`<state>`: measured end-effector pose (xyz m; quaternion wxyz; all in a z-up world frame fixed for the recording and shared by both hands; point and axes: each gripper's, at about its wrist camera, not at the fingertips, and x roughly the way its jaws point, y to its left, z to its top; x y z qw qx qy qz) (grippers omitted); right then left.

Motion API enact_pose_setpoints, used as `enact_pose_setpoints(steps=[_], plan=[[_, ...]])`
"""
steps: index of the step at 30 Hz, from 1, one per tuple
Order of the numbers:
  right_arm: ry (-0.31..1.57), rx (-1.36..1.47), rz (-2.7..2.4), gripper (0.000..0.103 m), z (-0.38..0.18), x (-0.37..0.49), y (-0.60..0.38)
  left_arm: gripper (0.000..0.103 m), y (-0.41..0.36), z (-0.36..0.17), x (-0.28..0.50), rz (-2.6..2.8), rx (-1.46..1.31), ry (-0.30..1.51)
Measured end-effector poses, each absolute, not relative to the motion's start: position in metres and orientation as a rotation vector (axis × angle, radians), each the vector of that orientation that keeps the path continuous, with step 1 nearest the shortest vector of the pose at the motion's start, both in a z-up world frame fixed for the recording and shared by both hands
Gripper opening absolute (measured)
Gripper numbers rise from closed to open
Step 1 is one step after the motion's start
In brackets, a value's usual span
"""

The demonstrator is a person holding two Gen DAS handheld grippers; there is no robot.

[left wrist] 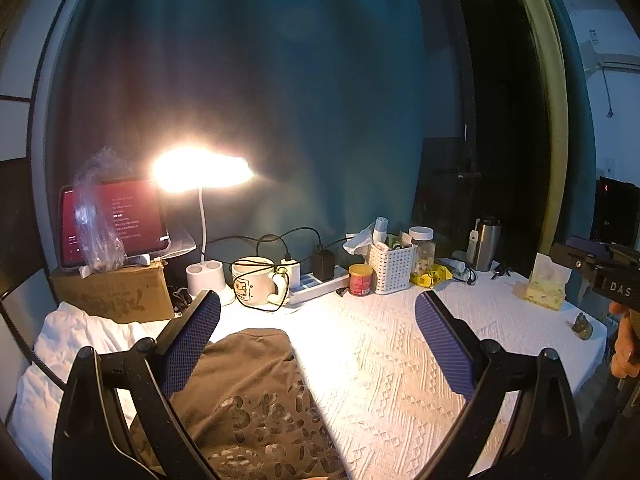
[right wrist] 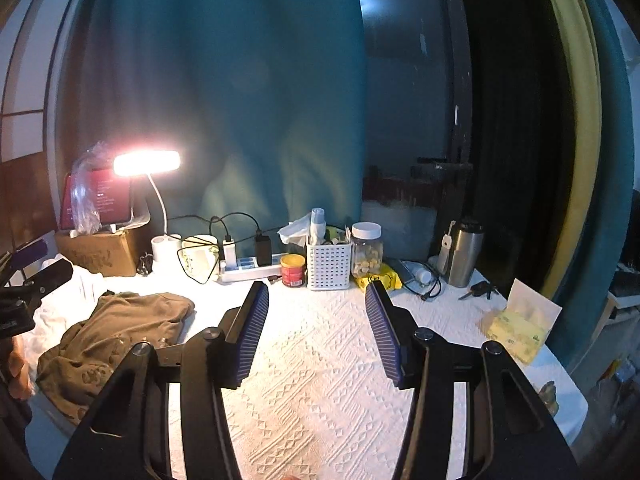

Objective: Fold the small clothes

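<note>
Both jaws gape empty, so we bring the left gripper [left wrist: 316, 344] and right gripper [right wrist: 316, 332] low onto the crumpled brown shirt [right wrist: 116, 332] at near left, pinching far corners to spread it flat.

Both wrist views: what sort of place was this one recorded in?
Probably a lived-in bedroom or dorm desk, not a lab. A lit desk lamp, a tablet propped on a cardboard box, and a power strip crowd the back; a brown garment lies on the white tablecloth.
</note>
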<state>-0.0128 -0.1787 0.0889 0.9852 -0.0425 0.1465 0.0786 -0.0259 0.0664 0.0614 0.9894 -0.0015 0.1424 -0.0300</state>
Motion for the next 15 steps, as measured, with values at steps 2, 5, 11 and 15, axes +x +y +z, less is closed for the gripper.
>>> enact_pose_setpoints(steps=[2, 5, 11, 15], plan=[[0.299, -0.084, 0.158, 0.053, 0.0875, -0.0114, -0.1783, 0.097, 0.0661, 0.06, -0.0251, -0.065, -0.007, 0.292], [0.302, -0.088, 0.159, 0.053, 0.0867, -0.0108, -0.1774, 0.097, 0.066, 0.0589, -0.0241, -0.066, -0.009, 0.296], [0.305, -0.09, 0.16, 0.053, 0.0859, -0.0107, -0.1771, 0.097, 0.0658, 0.0586, -0.0238, -0.065, -0.006, 0.298], [0.312, -0.087, 0.164, 0.053, 0.0856, -0.0094, -0.1762, 0.097, 0.0678, 0.058, -0.0223, -0.054, -0.005, 0.301]])
